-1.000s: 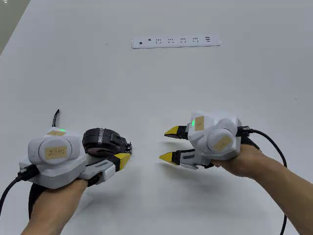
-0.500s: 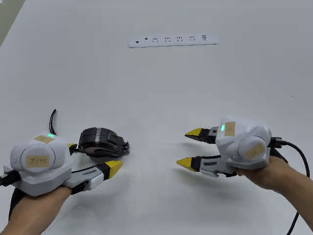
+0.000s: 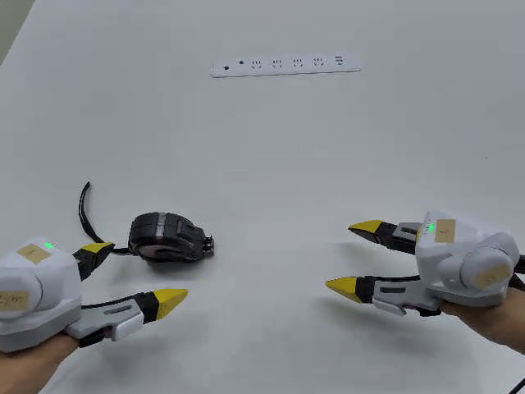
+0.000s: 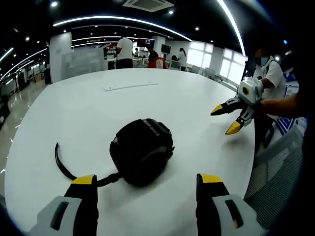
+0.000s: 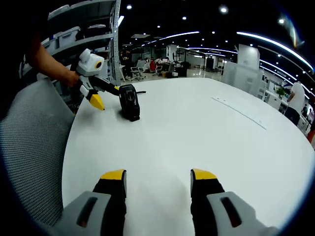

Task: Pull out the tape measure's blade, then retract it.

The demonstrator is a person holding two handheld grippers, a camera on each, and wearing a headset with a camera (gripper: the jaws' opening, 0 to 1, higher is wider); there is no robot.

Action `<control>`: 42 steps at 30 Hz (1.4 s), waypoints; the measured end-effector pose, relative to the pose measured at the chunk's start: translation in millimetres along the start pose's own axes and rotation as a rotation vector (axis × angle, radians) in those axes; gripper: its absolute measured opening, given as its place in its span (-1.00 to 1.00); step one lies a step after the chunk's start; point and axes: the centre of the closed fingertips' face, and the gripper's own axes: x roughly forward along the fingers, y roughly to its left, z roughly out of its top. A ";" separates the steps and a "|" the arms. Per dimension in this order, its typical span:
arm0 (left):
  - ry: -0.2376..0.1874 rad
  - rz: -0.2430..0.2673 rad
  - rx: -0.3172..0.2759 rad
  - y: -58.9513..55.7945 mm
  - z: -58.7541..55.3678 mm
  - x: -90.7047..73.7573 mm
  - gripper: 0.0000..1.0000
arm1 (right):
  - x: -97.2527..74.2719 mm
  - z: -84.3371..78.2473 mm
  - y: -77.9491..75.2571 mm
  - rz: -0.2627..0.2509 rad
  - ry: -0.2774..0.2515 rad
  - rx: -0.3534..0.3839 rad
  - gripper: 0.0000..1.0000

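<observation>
A black tape measure lies on the white table, its blade fully inside and a black wrist strap trailing to the left. In the left gripper view the tape measure sits just ahead of the two jaws. My left gripper is open at the lower left, a little short of the case and not touching it. My right gripper is open at the lower right, well away from the tape measure, with nothing between its jaws. The right gripper view has the tape measure far off beside the left gripper.
A white power strip lies flat at the far middle of the table. A mesh chair back stands at the table's near edge. People stand far off in the room.
My left gripper has let go of the tape measure and drawn back toward me, leaving it on the table. My right gripper has moved away to the right.
</observation>
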 end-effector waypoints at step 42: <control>-0.117 -0.074 0.067 -15.1 5.2 -25.0 1.00 | -29.5 4.5 7.4 -0.016 -0.109 0.125 1.00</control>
